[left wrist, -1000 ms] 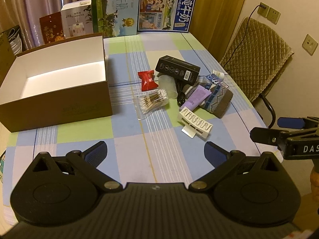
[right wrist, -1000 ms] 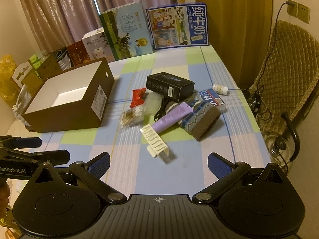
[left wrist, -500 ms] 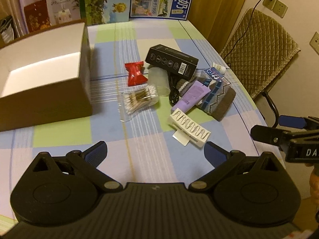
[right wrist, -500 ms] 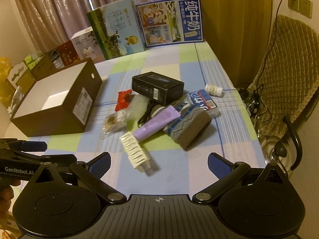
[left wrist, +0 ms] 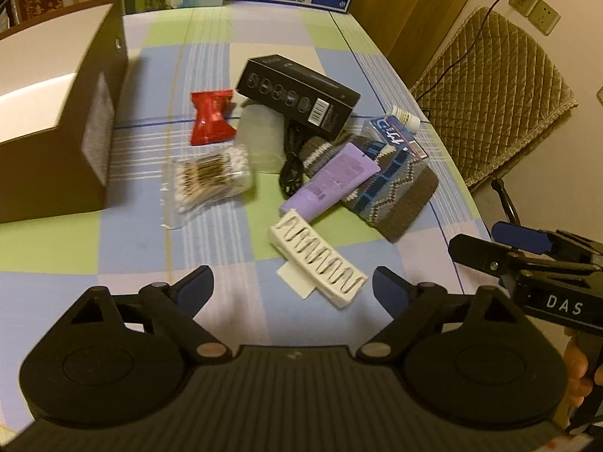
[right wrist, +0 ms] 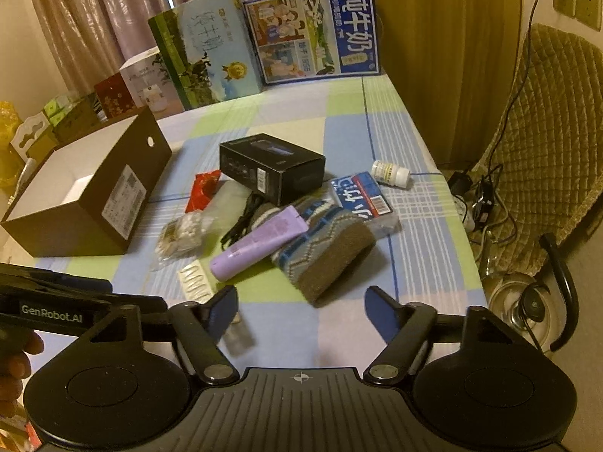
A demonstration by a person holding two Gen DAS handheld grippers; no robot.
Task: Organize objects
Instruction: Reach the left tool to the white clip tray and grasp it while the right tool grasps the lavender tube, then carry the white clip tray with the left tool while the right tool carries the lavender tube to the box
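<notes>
Both the left gripper (left wrist: pixel 292 284) and right gripper (right wrist: pixel 300 307) hover empty with jaws closing, and the near white comb (left wrist: pixel 318 260), touching the purple tube (left wrist: pixel 329 179), could drag it askew.

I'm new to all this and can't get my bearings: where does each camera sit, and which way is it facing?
Left wrist view: on the left gripper, angled down at the white clip; its closing jaws, the right gripper and some fingers show.
Right wrist view: on the right gripper, angled down at the knitted pouch; its closing jaws, the left gripper and a hand show.
Shared: purple tube, brown box.
</notes>
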